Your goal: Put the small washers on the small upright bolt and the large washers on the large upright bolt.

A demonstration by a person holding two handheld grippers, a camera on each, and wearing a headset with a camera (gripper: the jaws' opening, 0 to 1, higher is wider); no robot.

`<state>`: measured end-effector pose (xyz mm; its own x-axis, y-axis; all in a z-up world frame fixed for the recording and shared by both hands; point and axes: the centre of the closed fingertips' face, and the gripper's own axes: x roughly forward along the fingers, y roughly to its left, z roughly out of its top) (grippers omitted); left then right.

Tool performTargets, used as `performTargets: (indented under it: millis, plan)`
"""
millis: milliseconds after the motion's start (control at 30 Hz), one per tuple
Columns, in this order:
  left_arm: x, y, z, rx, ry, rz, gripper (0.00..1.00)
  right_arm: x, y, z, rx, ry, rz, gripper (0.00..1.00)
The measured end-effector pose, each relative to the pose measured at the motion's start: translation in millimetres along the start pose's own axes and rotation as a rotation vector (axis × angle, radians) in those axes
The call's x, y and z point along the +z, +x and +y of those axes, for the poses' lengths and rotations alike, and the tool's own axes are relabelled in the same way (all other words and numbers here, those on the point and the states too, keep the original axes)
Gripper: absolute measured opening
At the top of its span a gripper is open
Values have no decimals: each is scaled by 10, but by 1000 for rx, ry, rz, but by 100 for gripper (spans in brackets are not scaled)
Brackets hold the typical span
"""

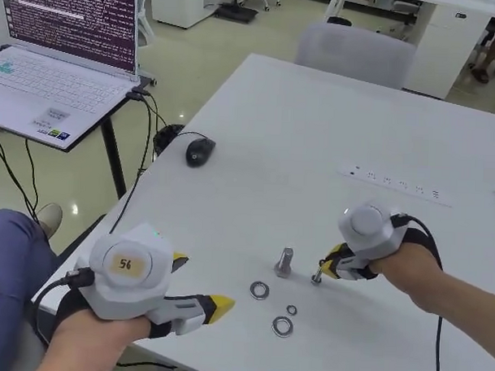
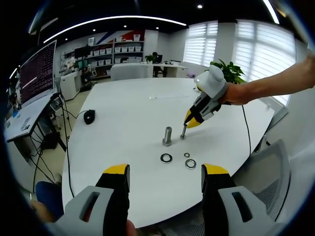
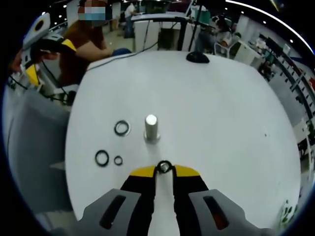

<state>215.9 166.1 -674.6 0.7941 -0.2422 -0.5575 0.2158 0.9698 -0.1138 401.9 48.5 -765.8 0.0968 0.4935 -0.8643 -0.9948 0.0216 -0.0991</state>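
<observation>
My right tool (image 3: 164, 171) is narrowed down, its yellow tips pinching what looks like a small washer (image 3: 164, 167), a little dark ring sitting right between them. In the head view the small bolt (image 1: 316, 277) stands on the white counter (image 1: 314, 131) directly under those tips, though I cannot tell whether the ring is already over its top. Just ahead of the right tool, a touch to its left, the large bolt (image 3: 151, 129) stands upright on its head. To the left of that bolt a large washer (image 3: 122, 128) lies flat, and nearer to the tool, off to its left, a second large washer (image 3: 102, 158) lies just beside a loose small washer (image 3: 118, 160), the two apart. Far ahead of the right tool, near the counter's far edge, sits a black mouse (image 3: 197, 57). My left tool (image 2: 166, 171) is spread wide with nothing between its yellow-tipped halves, and it hangs over the near edge of the counter. The three loose washers lie just ahead of it, the large bolt beyond them, and my right tool reaches in from the right beyond that. Well off to the left tool's left an open laptop (image 1: 48, 81) rests on a side stand.
</observation>
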Motion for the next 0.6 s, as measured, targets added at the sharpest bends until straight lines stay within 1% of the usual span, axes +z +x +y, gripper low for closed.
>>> performTargets:
  millis: [167,300,600]
  plan:
    - [-10,-1,-5,1,-5,1,58,-15,36,-6,4,-2,9,13]
    - [-20,1,-6,0,-5,2,58,-32,63,21,9,-6,26,13]
    - [-55,-18,20,6,-12,6,58,-121,236,42,26,-8,69,13]
